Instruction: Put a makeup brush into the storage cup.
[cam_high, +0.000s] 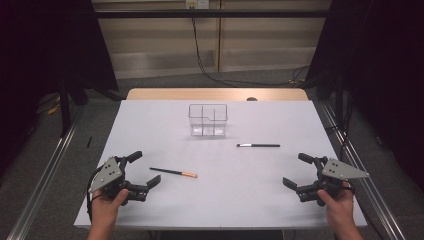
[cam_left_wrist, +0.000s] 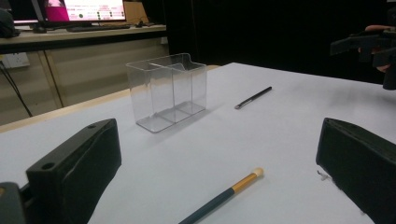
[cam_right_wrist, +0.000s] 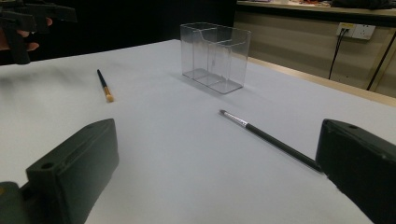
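We hold the left gripper (cam_high: 144, 172) low over the worktop (cam_high: 220, 200) near its front left corner, and its jaws stand wide apart with nothing between the pads. Just beside it, a little toward the middle of the worktop, lies the dark-handled brush with the orange tip (cam_high: 173, 172); it rests flat, its orange end pointing toward the middle. In the left gripper view the same brush (cam_left_wrist: 224, 196) runs up from the bottom edge between the two black jaws, touching neither of them.

Our right gripper (cam_high: 299, 172) sits near the front right corner, its jaws likewise spread and holding nothing. The thin black brush (cam_high: 258, 145) lies flat farther in, between that gripper and the far edge, roughly parallel to the front edge of the worktop. In the right gripper view this thin brush (cam_right_wrist: 268, 137) slants across the worktop, and its handle end passes behind the jaw at the right of the view; we cannot tell whether it touches that jaw.

The clear plastic organizer (cam_high: 208, 120) stands upright toward the middle of the far edge, divided into compartments by see-through walls. Both brushes lie well apart from it on the bare worktop, one on each side of the middle.
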